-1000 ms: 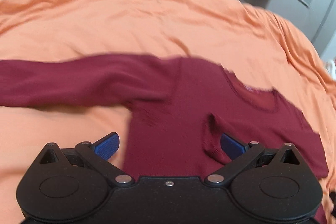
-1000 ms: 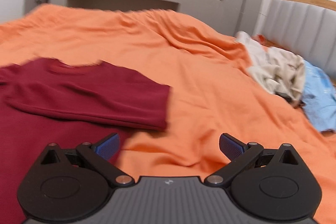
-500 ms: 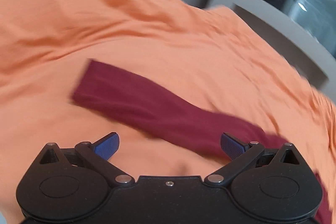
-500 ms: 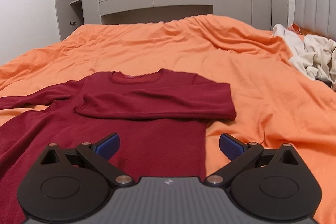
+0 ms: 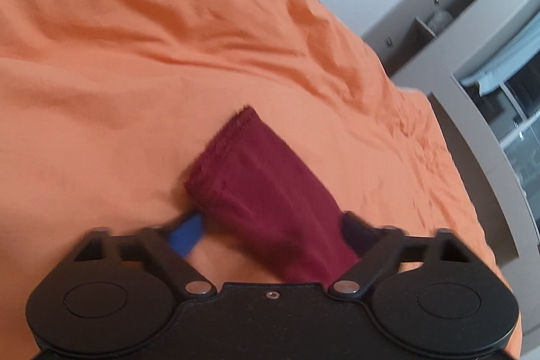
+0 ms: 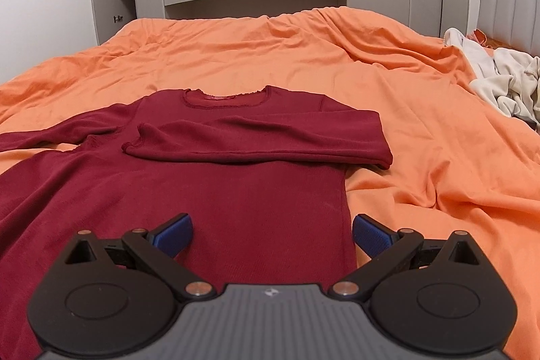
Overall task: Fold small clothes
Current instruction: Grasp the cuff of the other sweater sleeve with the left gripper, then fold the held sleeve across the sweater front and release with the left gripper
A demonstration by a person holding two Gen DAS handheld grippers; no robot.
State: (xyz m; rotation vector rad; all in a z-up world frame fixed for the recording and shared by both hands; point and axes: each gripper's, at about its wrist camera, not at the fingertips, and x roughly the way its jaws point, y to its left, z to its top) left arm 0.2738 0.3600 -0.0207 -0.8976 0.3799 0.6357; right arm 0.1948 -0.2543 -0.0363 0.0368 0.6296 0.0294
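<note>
Closing around the dark red knit sleeve cuff point(image 5: 236, 150), which a second ago lay far off, the left tool point(image 5: 273, 231) has not yet pinched it. The right tool point(image 6: 270, 231) hovers open over the dark red long-sleeved top point(image 6: 216, 191), so the second sleeve fold seems next.

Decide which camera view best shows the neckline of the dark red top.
The right wrist view: the top lies spread out there, its frilled neckline fully visible. The left wrist view shows only one sleeve end, no neckline.
</note>
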